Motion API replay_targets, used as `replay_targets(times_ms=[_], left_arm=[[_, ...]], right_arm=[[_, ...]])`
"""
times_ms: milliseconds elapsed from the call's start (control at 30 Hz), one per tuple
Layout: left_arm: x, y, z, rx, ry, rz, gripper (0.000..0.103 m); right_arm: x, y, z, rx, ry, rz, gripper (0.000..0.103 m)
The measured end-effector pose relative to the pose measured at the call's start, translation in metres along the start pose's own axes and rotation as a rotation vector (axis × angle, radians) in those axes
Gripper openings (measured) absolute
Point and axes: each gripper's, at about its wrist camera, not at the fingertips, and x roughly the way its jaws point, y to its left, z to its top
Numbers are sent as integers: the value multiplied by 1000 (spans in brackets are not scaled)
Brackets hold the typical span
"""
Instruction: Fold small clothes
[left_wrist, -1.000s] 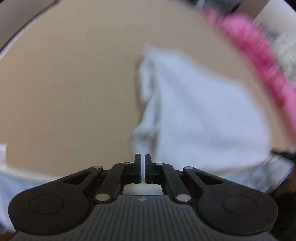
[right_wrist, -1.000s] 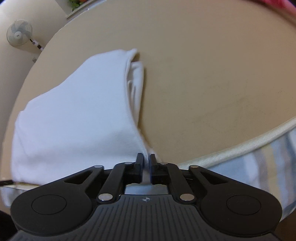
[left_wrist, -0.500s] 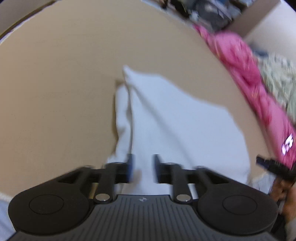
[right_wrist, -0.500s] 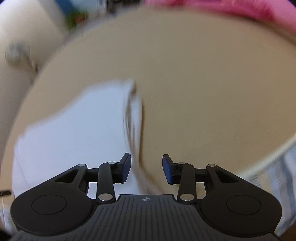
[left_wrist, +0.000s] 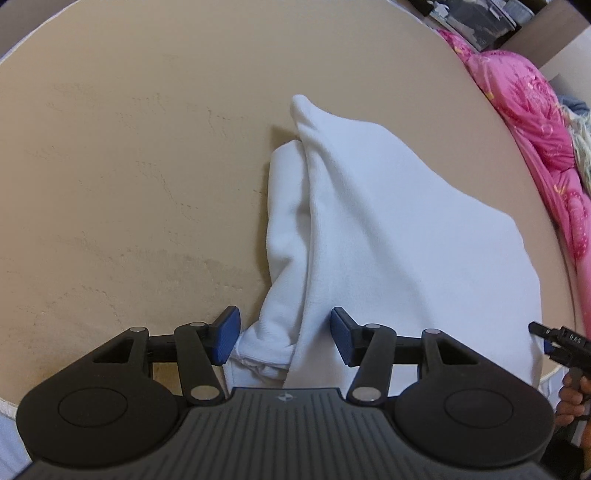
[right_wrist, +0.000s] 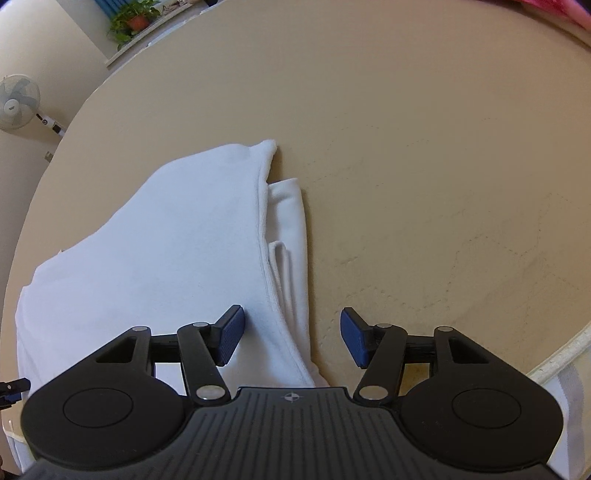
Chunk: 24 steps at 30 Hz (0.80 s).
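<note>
Both the left tongs (left_wrist: 284, 339) and right tongs (right_wrist: 291, 339) have just been opening and gape empty over the folded white garment's (left_wrist: 388, 240) near edge on the desk (left_wrist: 129, 166), where a one-sided bite could drag its loose layers apart.

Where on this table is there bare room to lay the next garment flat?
Bare tan table runs from the folded white garment to the far rim and the cream-trimmed near edge. In the left wrist view this is the stretch beside the garment's layered edge. Crowded: the other side, where a narrow strip separates the garment from the pink bedding.
</note>
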Motion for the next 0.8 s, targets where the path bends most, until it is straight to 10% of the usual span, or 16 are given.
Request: replay_targets(times_ms=[300, 500, 800], left_arm=[[-9, -9, -14, 95, -36, 2, 18], [-27, -2, -29, 78, -56, -40, 20], [-26, 16, -19, 17, -11, -59, 43]], right_arm=[[-7, 1, 3, 17, -50, 79, 11], [-15, -1, 3, 15, -99, 95, 12], [-22, -8, -14, -47, -4, 41, 40]])
